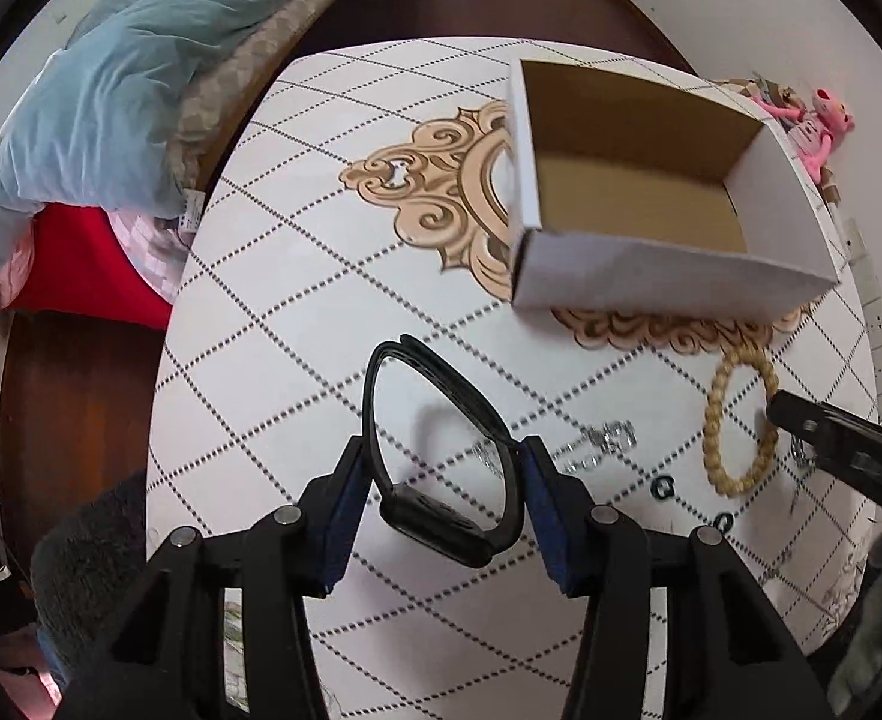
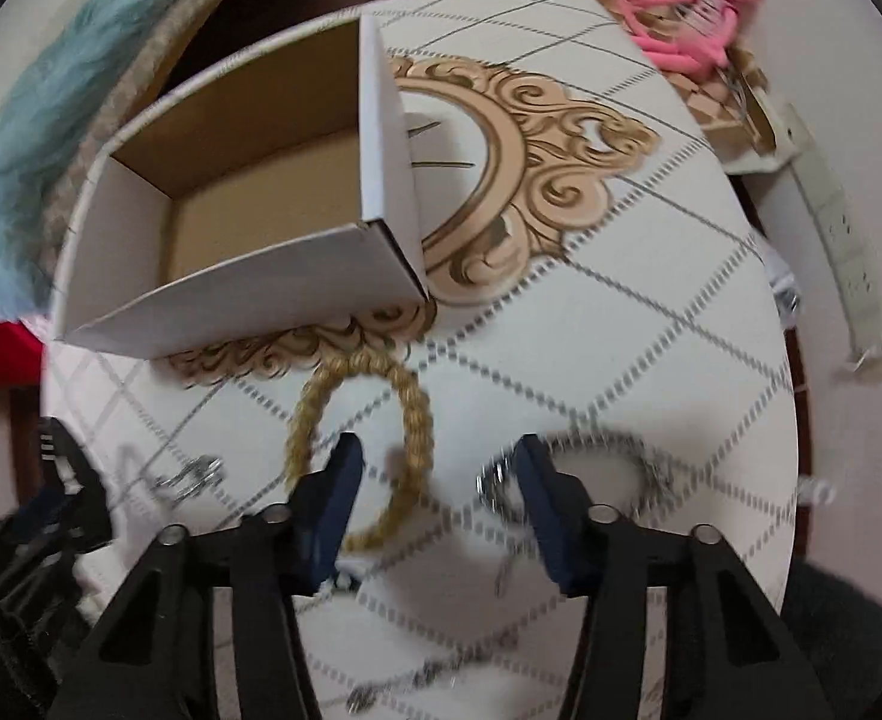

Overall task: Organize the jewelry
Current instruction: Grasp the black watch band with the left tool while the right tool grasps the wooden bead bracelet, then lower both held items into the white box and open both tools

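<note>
Left wrist view: the left tool (image 1: 441, 468) is closed on a black smartwatch (image 1: 435, 516), its blue pads (image 1: 345, 516) pressed against the strap loop from both sides; the watch is held clear above the table (image 1: 297, 276). An open white cardboard box (image 1: 639, 192) is seen ahead and right of the tool, brown inside, nothing visible in it. A braided gold bracelet (image 1: 741, 414) lies right of the tool, just below the box. Blurred silver pieces (image 1: 603, 444) lie between tool and bracelet. The right tool's tip (image 1: 801, 420) is seen beside the bracelet.

Right wrist view: the right tool (image 2: 435, 480) is held wide open, nothing gripped, above the table (image 2: 651, 312). The gold bracelet (image 2: 369, 438) lies ahead, partly between the fingers, its left side near the left pad (image 2: 333, 492). A silver bracelet (image 2: 597, 468), blurred, lies around the right pad. The box (image 2: 249, 222) sits ahead and left. A pink plush toy (image 2: 687, 30) lies far ahead right.
</note>
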The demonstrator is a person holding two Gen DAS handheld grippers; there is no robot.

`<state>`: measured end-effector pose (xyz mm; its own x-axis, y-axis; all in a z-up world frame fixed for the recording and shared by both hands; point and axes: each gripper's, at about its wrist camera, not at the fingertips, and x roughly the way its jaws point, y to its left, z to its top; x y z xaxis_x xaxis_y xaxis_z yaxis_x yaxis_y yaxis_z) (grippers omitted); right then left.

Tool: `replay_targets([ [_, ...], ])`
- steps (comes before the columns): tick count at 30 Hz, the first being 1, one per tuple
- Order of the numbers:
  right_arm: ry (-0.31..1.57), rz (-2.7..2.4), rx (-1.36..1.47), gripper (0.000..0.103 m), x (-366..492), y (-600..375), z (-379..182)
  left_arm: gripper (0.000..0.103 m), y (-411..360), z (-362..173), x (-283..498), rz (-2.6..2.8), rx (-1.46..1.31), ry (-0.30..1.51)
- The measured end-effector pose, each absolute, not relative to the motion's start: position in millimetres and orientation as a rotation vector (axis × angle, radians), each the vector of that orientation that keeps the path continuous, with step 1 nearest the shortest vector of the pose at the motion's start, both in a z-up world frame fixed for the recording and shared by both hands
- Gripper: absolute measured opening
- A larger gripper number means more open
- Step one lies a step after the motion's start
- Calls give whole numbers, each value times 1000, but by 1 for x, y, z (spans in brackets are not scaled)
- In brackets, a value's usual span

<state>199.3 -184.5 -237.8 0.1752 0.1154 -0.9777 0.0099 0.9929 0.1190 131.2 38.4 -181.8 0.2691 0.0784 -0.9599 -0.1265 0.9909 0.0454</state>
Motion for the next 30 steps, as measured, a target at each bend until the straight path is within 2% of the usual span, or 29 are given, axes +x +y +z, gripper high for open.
replay_targets([
  [2,1394,70,61,39,204,-175,-244,47,41,-181,136,140,-40,1288],
  [6,1350,56,-43,10,201,-158,-243,47,40,-189,149,138,-32,1282],
  [15,1300,57,14,9,179,-159,-226,47,32,-176,146,113,-26,1257],
  [30,1082,184,140,9,178,-169,-101,47,10,-95,162,-8,-81,1113],
])
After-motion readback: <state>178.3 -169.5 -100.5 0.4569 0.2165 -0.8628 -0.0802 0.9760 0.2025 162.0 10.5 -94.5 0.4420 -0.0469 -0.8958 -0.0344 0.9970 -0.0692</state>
